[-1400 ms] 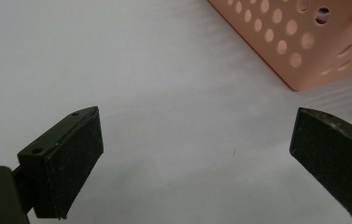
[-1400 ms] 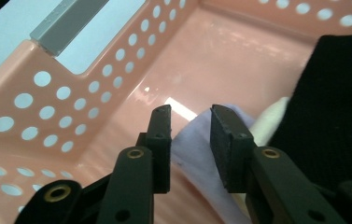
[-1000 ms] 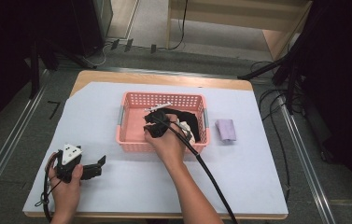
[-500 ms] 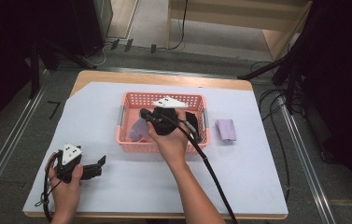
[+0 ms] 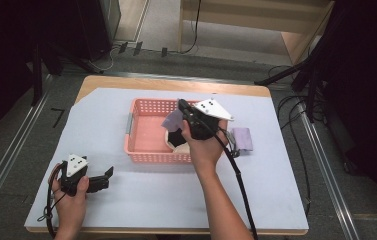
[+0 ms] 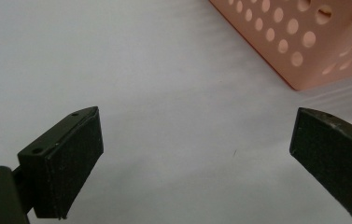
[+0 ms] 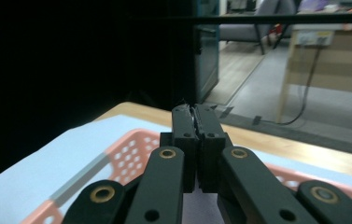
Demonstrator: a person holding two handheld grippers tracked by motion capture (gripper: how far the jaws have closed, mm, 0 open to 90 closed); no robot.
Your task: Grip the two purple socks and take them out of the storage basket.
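Note:
A pink perforated basket (image 5: 141, 135) stands mid-table on the white sheet. My right gripper (image 5: 181, 104) hovers above the basket's right half, its jaws pressed together (image 7: 193, 108). A lilac cloth (image 5: 173, 120) hangs from their tips over the basket; a bit of it shows under the jaws (image 7: 196, 205). A white and black item (image 5: 175, 140) lies in the basket below the hand. My left gripper (image 5: 107, 173) rests at the table's front left, jaws wide apart (image 6: 197, 158) with bare sheet between them, and a corner of the basket (image 6: 304, 42) lies ahead.
A second lilac cloth (image 5: 242, 138) lies folded on the sheet just right of the basket. The right gripper's cable (image 5: 238, 180) trails back along the forearm. Dark stands and cables surround the table; a wooden bench (image 5: 256, 25) stands beyond its far edge.
My right gripper has risen out of the basket and drifted right, and the lilac cloth has come up with it. The left hand has kept still.

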